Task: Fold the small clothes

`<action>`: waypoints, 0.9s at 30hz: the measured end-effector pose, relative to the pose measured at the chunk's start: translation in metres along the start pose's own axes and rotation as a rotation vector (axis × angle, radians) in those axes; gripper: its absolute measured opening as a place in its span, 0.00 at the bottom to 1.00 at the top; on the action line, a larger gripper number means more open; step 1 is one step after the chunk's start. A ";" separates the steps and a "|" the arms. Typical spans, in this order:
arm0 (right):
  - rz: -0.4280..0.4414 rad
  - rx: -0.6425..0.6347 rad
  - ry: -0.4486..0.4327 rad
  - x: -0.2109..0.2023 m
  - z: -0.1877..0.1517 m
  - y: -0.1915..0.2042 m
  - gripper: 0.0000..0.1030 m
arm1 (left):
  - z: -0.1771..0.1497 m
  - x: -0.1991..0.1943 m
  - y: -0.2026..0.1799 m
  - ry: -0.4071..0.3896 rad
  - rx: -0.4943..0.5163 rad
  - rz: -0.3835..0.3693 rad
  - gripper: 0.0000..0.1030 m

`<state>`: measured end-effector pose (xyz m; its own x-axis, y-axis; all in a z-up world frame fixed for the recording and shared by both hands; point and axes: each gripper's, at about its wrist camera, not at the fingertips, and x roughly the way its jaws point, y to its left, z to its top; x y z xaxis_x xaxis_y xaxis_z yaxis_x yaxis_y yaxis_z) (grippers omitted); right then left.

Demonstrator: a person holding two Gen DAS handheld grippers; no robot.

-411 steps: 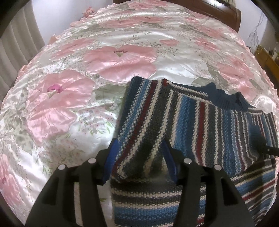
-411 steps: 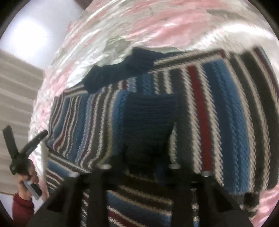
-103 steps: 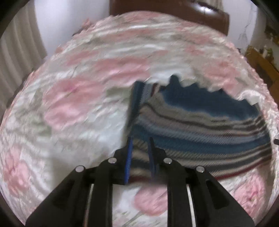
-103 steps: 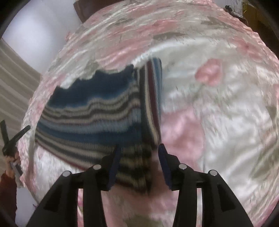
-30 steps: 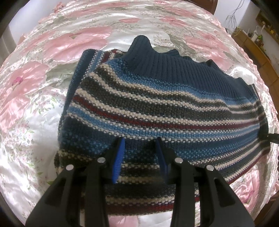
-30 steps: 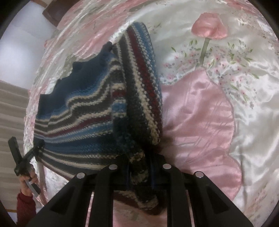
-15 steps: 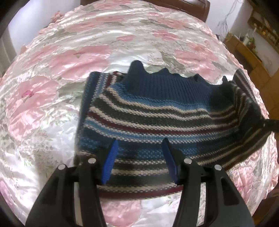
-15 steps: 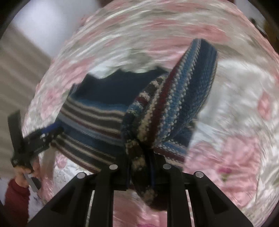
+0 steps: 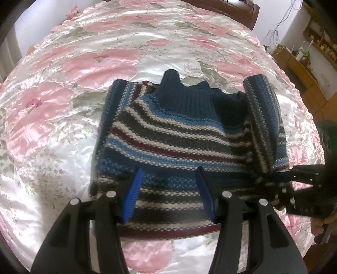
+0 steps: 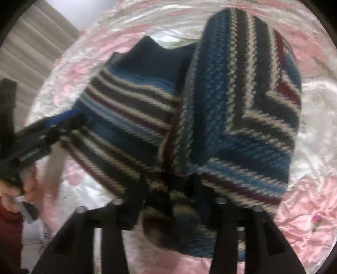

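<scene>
On the pink-flowered satin bedspread [image 9: 88, 63] lies a striped knit sweater [image 9: 179, 134], already folded into a broad band whose long axis runs left to right across the left wrist view, its stripes running the same way and its dark blue ribbed edge [image 9: 189, 101] pointing to the far side, toward the wooden headboard [image 9: 242, 10]. Near its near-left hem hovers the left gripper [image 9: 169, 194], blue-padded fingers spread wide with only knit showing between them, gripping nothing. At the right end, the right gripper [image 10: 172, 200] is pressed together on the sweater's near-right corner and holds that end lifted, so a flap of stripes stands tilted above the flat part and curls over toward the left; in the right wrist view, which is blurred, this raised flap [image 10: 242, 105] fills the centre. A hand [image 10: 14, 194] with a dark red sleeve holds the left gripper's handle at that view's left edge. Beyond the bed to the far right stands a wooden shelf unit [image 9: 305, 63].
</scene>
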<state>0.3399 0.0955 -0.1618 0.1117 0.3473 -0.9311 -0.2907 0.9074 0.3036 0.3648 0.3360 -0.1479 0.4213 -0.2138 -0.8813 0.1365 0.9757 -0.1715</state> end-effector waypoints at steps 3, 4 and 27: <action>0.034 0.003 -0.020 -0.012 -0.005 -0.001 0.50 | 0.003 -0.002 -0.012 -0.005 0.000 -0.035 0.51; 0.052 0.013 -0.034 -0.023 -0.009 -0.005 0.49 | 0.004 -0.003 -0.019 -0.006 0.005 -0.054 0.51; 0.101 0.255 -0.137 -0.072 -0.081 -0.146 0.49 | 0.006 0.081 -0.140 0.235 -0.032 -0.282 0.57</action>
<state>0.2973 -0.0810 -0.1550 0.2265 0.4518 -0.8629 -0.0611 0.8908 0.4504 0.3854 0.1824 -0.1922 0.1532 -0.4611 -0.8740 0.1884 0.8819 -0.4323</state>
